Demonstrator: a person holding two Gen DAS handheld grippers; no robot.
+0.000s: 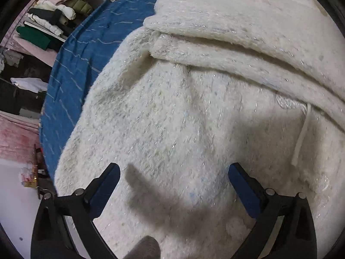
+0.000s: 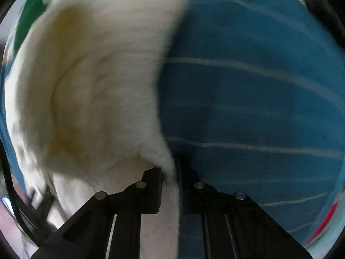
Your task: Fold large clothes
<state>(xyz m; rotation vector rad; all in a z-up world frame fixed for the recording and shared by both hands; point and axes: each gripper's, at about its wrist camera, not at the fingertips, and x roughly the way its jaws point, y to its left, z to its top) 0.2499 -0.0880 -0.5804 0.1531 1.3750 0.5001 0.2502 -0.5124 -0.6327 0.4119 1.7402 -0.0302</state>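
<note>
The left gripper [image 1: 173, 172] is hanging with its fingers spread wide, gripping nothing, over a fluffy white garment [image 1: 194, 108]. The garment is lying on a blue striped bedsheet [image 1: 86, 58], which is showing at nine to eleven o'clock. Beyond the sheet's edge, at ten o'clock, a pile of clothes [image 1: 51, 19] is sitting against the wall, and pink fabric [image 1: 15, 138] is lying at eight o'clock. The right gripper [image 2: 170, 177] is pinching an edge of the garment [image 2: 97, 86], with the sheet [image 2: 258, 97] filling the blurred view from twelve to four o'clock.
</note>
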